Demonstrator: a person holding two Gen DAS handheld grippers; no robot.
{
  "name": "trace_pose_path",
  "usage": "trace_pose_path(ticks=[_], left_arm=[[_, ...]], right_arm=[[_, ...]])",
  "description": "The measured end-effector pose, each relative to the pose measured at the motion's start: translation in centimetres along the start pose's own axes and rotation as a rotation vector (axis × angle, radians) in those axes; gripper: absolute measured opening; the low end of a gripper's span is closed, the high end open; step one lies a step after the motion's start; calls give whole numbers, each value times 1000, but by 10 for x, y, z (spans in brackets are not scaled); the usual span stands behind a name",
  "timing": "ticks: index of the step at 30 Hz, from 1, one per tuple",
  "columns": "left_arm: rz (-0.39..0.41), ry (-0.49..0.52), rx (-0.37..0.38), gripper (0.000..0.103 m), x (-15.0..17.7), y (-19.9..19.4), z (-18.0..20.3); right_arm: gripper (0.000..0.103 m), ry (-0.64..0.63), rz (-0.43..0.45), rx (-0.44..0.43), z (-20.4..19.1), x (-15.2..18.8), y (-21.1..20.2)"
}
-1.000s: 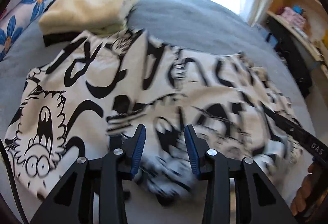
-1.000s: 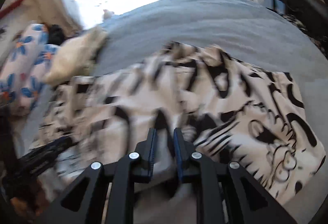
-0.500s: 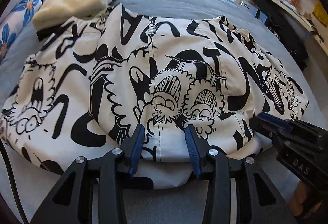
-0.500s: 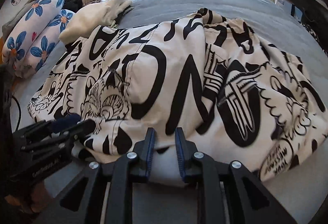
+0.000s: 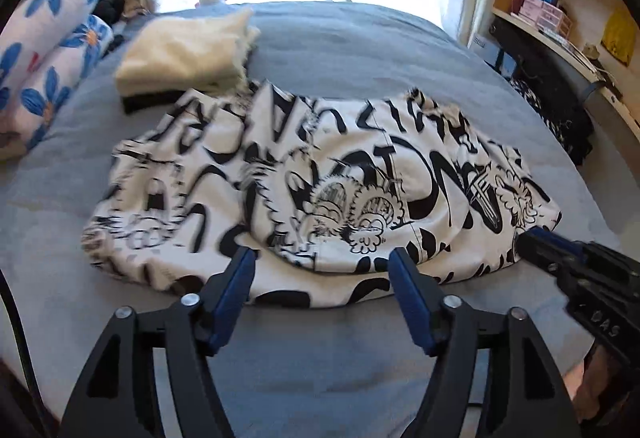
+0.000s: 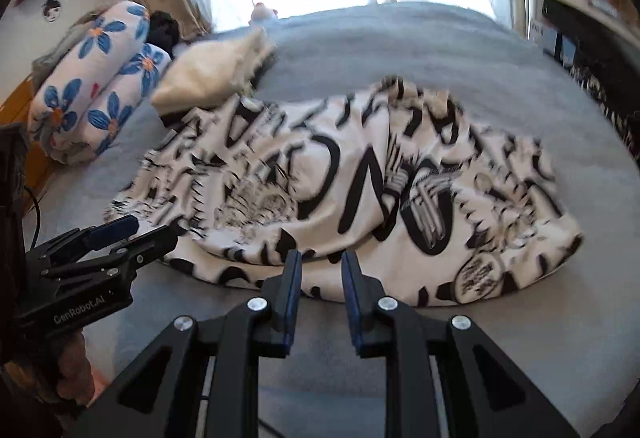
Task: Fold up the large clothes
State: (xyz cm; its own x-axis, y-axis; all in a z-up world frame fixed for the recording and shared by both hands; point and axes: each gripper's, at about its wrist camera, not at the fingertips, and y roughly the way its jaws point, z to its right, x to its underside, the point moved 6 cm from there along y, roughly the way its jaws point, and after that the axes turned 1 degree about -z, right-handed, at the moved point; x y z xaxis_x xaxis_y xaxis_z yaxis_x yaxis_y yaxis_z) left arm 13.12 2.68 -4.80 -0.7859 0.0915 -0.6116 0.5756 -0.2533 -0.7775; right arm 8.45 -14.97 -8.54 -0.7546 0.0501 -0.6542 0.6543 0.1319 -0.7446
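step: letting go after a fold | shirt (image 5: pixel 320 193) lies folded on the bed (image 5: pixel 360 49) | left gripper (image 5: pixel 320 274) jaws opening, nothing between them | right gripper (image 6: pixel 319 270) jaws narrow, empty | tip: back off low, don't snag the hem

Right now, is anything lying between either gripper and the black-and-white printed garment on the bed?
Nothing visible. Only bare grey bedcover lies between the left gripper, jaws opening and empty, and the printed garment's near edge. The same holds for the right gripper. The folded cream garment sits beyond, at the far left corner.
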Motion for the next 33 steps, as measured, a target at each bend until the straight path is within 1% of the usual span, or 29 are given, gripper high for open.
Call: trace_pose_path(ticks=[3,7,10,12,17,22,24,25,27,28,30,33], left_arm=[[-6,-33,-35,69,0,-23,-10],[2,-71,-30,69,3,-50,-19],[3,-69,-40,70,8,-62,-23],[0,-68,-40,70,12,-67,-25],[-26,-89,-46,70,22,-74,-36],[-43,-112,-69,70,24,-70,-48],[-54,-128,-63,70,25,-66,-51],[-59,-134,-61,70,26,-63,-53],[-69,-138,-71,70,27,-56,-56],[-78,-141,-77,70,28,-51,-58],[-98,-151,-76,70,31,-41,-61],[-140,-182,-55,70,37,-21,-68]], right_arm=[[20,-40,47,6,-8,-5,-31],[20,-83,94,21,-17,-8,-66],[24,-101,113,17,-23,-6,-84],[27,-107,113,7,-25,-4,-91],[27,-135,88,-67,-34,-3,-108],[27,-189,113,-68,-37,-12,-127],[29,-213,129,-37,-35,-18,-133],[31,-223,138,-16,-34,-20,-133],[46,-219,152,6,-32,-23,-129],[48,-210,150,12,-31,-23,-122],[49,-190,143,35,-30,-22,-103],[49,-161,135,67,-32,-20,-72]])
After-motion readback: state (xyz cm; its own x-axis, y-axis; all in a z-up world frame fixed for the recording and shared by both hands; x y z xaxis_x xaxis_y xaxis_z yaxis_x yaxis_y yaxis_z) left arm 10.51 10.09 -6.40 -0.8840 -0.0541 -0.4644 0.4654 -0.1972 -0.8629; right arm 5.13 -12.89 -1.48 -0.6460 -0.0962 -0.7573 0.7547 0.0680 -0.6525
